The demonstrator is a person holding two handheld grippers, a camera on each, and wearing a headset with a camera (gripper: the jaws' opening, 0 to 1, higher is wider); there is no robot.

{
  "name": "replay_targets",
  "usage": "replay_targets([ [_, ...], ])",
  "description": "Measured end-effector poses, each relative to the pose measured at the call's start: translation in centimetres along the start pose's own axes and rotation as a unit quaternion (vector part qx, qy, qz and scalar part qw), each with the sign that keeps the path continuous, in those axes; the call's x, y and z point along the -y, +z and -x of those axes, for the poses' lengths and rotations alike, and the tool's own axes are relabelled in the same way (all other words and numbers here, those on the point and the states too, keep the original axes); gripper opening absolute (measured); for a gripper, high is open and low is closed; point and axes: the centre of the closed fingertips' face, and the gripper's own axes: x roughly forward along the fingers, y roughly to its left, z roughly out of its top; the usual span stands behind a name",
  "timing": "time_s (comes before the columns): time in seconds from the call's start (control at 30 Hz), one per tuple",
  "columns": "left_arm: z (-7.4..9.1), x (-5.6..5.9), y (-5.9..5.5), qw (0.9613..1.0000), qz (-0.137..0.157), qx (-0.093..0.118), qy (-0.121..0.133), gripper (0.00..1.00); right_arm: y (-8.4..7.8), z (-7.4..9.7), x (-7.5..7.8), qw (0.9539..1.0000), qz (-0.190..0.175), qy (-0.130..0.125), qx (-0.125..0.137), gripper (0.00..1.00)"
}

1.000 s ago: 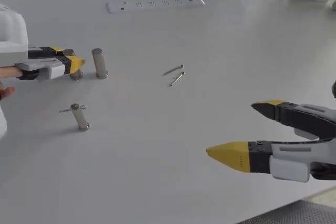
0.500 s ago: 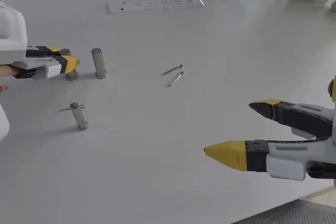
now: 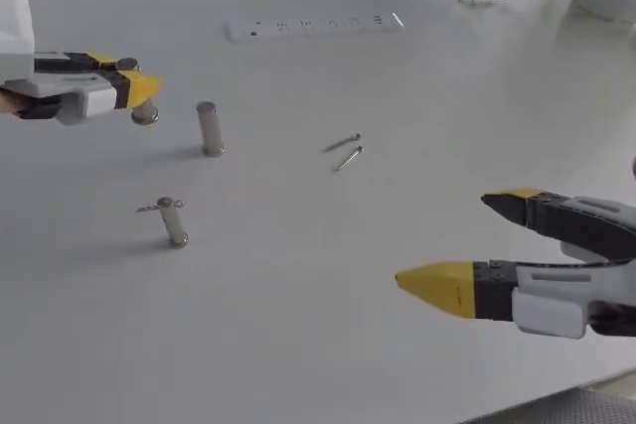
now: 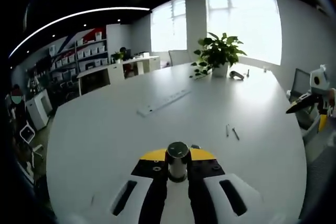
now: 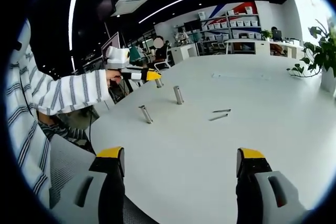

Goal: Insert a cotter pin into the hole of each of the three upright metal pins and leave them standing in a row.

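Currently, left tool (image 3: 140,89) grips one metal pin (image 4: 177,162).

upright pins (image 3: 209,128) left, cotter pins (image 3: 348,158) right

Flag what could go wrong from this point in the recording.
1. The left gripper is shut on the held pin, close to the bare pin; swinging it may topple that neighbour.
2. The loose cotter pins lie flat and thin on the table; the wide-open right gripper might slip picking one up.
3. The fitted pin stands apart from the other two, so lining it up risks tipping it.
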Motion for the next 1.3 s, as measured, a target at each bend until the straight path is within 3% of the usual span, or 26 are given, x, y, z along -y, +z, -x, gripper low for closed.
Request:
replay_targets([
  [0.23,1.5,2.9,2.5,0.9997,0.003,0.022,-0.013,0.09,0.1,0.1,-0.3,1.0000,0.004,0.005,0.005,0.86],
  [0.4,1.9,5.4,3.0,0.9994,-0.010,0.022,-0.026,0.09,0.3,0.1,-0.3,0.9999,0.007,0.005,0.009,0.86],
  [0.5,1.7,5.9,2.7,0.9992,-0.016,0.019,-0.031,0.09,0.3,0.2,-0.3,0.9999,0.007,0.006,0.011,0.86],
  [0.7,1.1,8.5,2.2,0.9987,-0.016,0.020,-0.043,0.09,0.1,0.1,-0.5,0.9999,0.008,0.007,0.009,0.85],
  [0.8,0.6,9.7,1.7,0.9982,-0.030,0.007,-0.051,0.09,0.3,0.1,-0.6,0.9999,0.009,0.009,0.011,0.85],
  [0.87,0.1,9.9,1.4,0.9982,-0.030,0.004,-0.051,0.09,0.3,0.1,-0.6,0.9999,0.009,0.010,0.010,0.85],
  [1.03,-0.6,11.8,0.4,0.9982,-0.001,0.004,-0.059,0.09,0.1,0.0,-0.8,0.9999,0.009,0.011,0.006,0.85],
  [1.2,-0.8,14.1,-1.2,0.9981,0.018,-0.007,-0.058,0.09,0.1,0.1,-0.8,0.9999,0.005,0.010,0.005,0.85],
  [1.3,-1.0,14.9,-2.3,0.9975,0.022,-0.018,-0.064,0.09,0.0,0.1,-0.8,0.9999,0.007,0.012,0.003,0.85],
])
